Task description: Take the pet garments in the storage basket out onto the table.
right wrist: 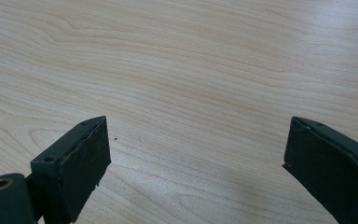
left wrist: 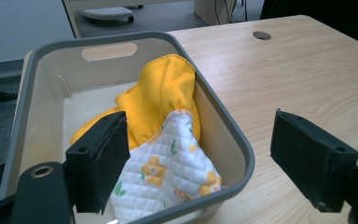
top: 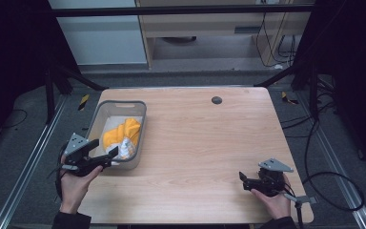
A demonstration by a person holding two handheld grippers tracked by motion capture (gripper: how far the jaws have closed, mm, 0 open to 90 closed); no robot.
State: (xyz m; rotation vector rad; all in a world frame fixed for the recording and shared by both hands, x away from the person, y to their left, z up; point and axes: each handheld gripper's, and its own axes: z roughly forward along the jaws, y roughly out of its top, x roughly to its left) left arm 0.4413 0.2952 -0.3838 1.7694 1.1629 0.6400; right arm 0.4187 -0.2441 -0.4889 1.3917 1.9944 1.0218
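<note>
- Cloth (left wrist: 168, 140) sits bunched in the grey bin (left wrist: 223, 135) at the table's left side: a yellow piece heaped toward the bin's right wall, with a white quilted, flower-printed end spilling toward the near rim.
- My left tongs (top: 106, 155) hang right at that near rim, jaws spread wide with nothing between them. In the left gripper view one jaw is inside the bin, just beside the quilted end, and the other is outside over the bare table (top: 205, 143), so the bin's right wall runs between them.
- Straight ahead and slightly down from those tongs lies the cloth; its long axis runs away from me, from the quilted end near the rim up to the yellow hump farther back.
- My right tongs (top: 244, 180) rest low over the table near its front right, jaws also apart and holding nothing, well away from the bin.
- So the left hand is plainly the nearer one. I judge the next move needs both left jaws brought inside the wall, astride the quilted end, before closing; otherwise I would pinch the bin's rim.
</note>
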